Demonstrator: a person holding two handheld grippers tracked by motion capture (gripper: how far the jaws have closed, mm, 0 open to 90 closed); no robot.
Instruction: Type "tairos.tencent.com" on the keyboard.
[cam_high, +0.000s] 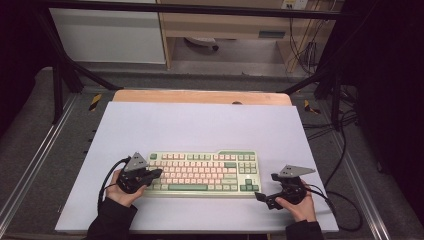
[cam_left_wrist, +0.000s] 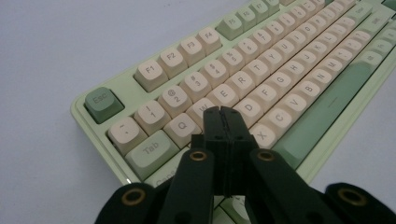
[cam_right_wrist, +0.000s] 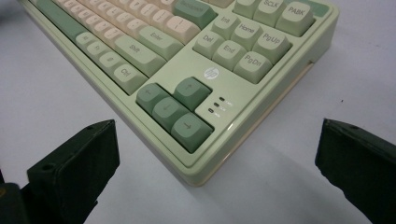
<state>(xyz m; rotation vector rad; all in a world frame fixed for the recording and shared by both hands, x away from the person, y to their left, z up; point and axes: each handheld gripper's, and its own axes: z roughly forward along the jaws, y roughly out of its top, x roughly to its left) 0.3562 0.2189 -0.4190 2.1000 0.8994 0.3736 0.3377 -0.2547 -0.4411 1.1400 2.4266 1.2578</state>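
Keyboard: it lies on the near half of my white mat, long side running left to right, between my two hands.
Left gripper: my jaws are pressed together with nothing between them; the tips are over the left end of the keyboard, about at the W and S keys. If they touch a key, I cannot tell.
Right gripper: my jaws are spread wide, and the near right corner of the keyboard, with the arrow keys, lies between them, not touched.
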